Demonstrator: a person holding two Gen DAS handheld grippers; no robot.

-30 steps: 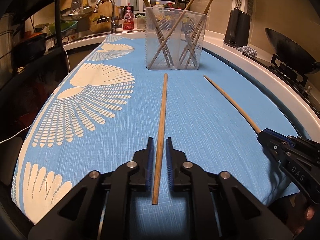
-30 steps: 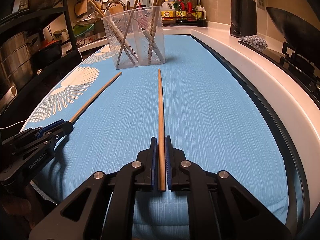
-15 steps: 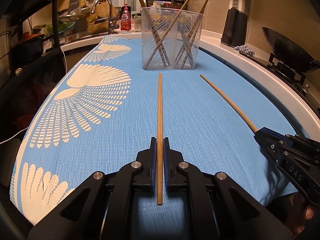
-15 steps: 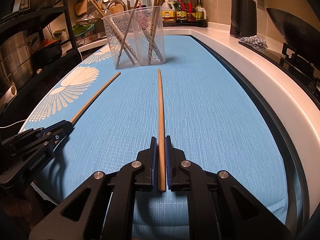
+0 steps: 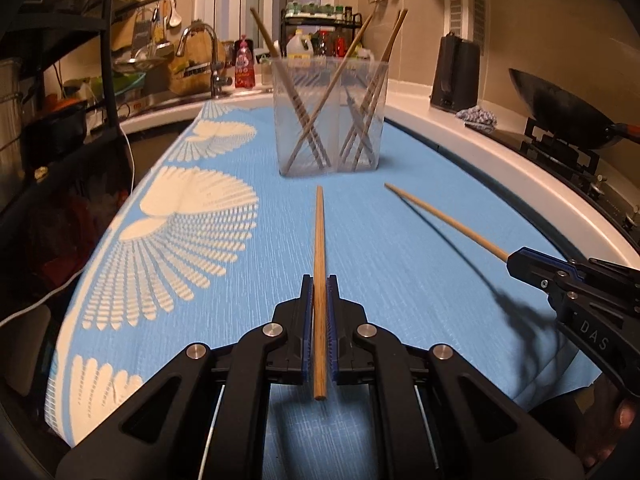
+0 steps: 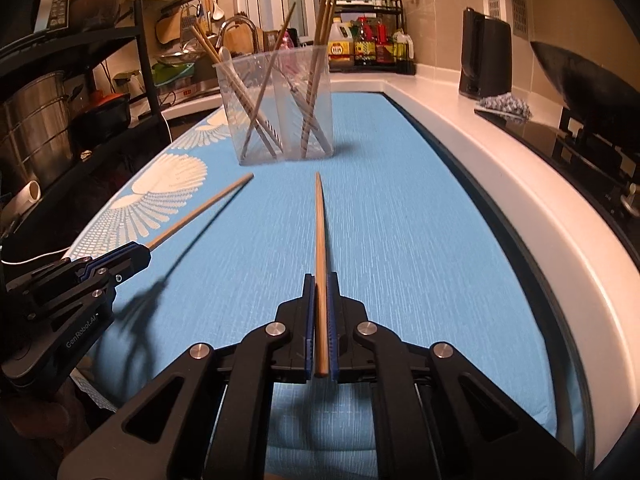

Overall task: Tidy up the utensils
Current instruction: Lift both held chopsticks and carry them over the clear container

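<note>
On the blue patterned cloth (image 5: 400, 264) stands a clear plastic holder (image 5: 328, 116) with several wooden chopsticks leaning in it. My left gripper (image 5: 319, 280) is shut on a darker wooden chopstick (image 5: 319, 232) that points at the holder and hangs just above the cloth. My right gripper (image 6: 320, 278) has a paler chopstick (image 6: 319, 224) pinched between its pads, and its jaws are closing on it. This one is also off the cloth, casting a shadow. Each view shows the other gripper at its edge: the right gripper (image 5: 514, 258) and the left gripper (image 6: 140, 254).
A wok (image 5: 560, 120) sits on the stove at the right, past the white counter edge (image 6: 500, 184). A black kettle (image 6: 484, 60) and a bottle rack (image 6: 372, 48) stand at the back. A sink faucet (image 5: 200, 52) and a dark shelf with pots (image 6: 36, 128) are on the left.
The left gripper's jaws closed onto the darker chopstick. Both chopsticks have risen off the cloth and now cast shadows. The holder looks a little farther below both views.
</note>
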